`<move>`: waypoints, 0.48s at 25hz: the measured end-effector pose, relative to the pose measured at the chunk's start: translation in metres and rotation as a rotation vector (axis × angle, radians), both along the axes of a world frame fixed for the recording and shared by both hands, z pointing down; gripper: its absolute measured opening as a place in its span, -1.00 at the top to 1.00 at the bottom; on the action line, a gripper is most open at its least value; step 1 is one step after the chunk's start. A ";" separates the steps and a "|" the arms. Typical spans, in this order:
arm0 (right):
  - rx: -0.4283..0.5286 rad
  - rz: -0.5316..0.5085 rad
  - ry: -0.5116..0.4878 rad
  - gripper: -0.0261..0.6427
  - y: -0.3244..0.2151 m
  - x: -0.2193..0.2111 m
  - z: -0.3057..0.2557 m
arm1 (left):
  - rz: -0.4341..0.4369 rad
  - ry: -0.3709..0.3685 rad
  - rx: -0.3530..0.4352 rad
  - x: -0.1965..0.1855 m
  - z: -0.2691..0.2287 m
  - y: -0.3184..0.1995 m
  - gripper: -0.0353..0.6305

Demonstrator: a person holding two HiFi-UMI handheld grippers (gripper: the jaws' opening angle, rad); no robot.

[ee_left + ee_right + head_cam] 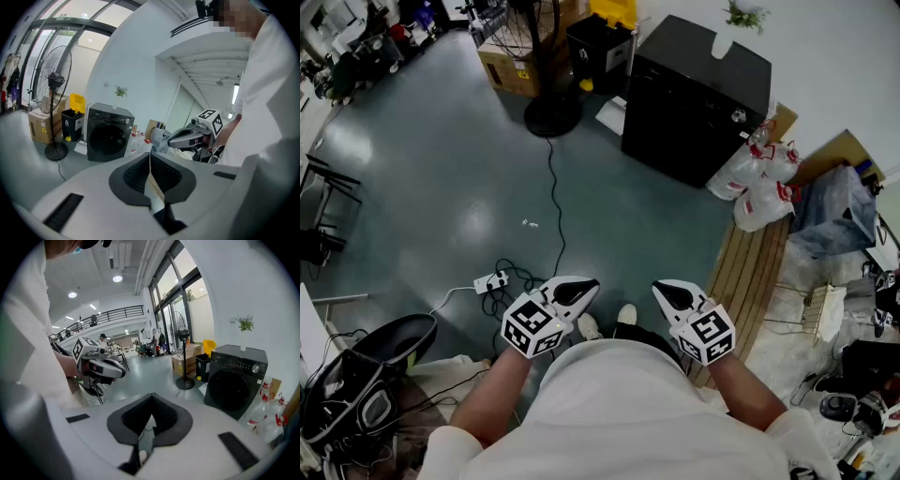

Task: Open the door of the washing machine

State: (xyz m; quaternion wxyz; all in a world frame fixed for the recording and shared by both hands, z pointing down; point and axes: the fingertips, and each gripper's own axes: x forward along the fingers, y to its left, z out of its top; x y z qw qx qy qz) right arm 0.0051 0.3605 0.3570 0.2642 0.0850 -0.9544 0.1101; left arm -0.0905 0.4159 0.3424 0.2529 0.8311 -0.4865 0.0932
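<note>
The black washing machine [694,103] stands against the far wall, a few steps away, its round door [107,138] closed. It also shows in the right gripper view, where the washing machine [234,380] is at the right. My left gripper [591,286] and right gripper [659,289] hang side by side close in front of the person's body, tips angled toward each other, well short of the machine. The left gripper [150,164] is shut with nothing between its pads. The right gripper [151,405] is also shut and holds nothing.
A standing fan [551,103] is left of the machine, its cable running across the floor to a power strip [492,279]. A cardboard box [511,66] and a black bin [600,47] stand behind it. Plastic bags [759,183] and a wooden pallet [755,258] lie to the right.
</note>
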 end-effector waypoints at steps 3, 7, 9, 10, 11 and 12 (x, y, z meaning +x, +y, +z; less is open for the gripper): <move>0.014 -0.017 -0.006 0.90 -0.013 0.006 -0.002 | 0.003 -0.017 0.007 0.007 -0.003 -0.018 0.83; 0.009 0.001 -0.021 0.90 -0.033 0.017 -0.003 | 0.023 -0.026 0.012 0.023 -0.007 -0.043 0.83; 0.015 0.005 -0.030 0.90 -0.043 0.021 -0.003 | 0.033 -0.032 0.013 0.029 -0.007 -0.053 0.83; 0.018 0.006 -0.035 0.90 -0.047 0.023 -0.003 | 0.033 -0.035 0.015 0.031 -0.007 -0.059 0.83; 0.021 0.007 -0.039 0.90 -0.053 0.026 -0.002 | 0.031 -0.038 0.018 0.033 -0.007 -0.066 0.83; 0.020 0.009 -0.044 0.90 -0.058 0.029 -0.001 | 0.028 -0.041 0.020 0.035 -0.008 -0.072 0.83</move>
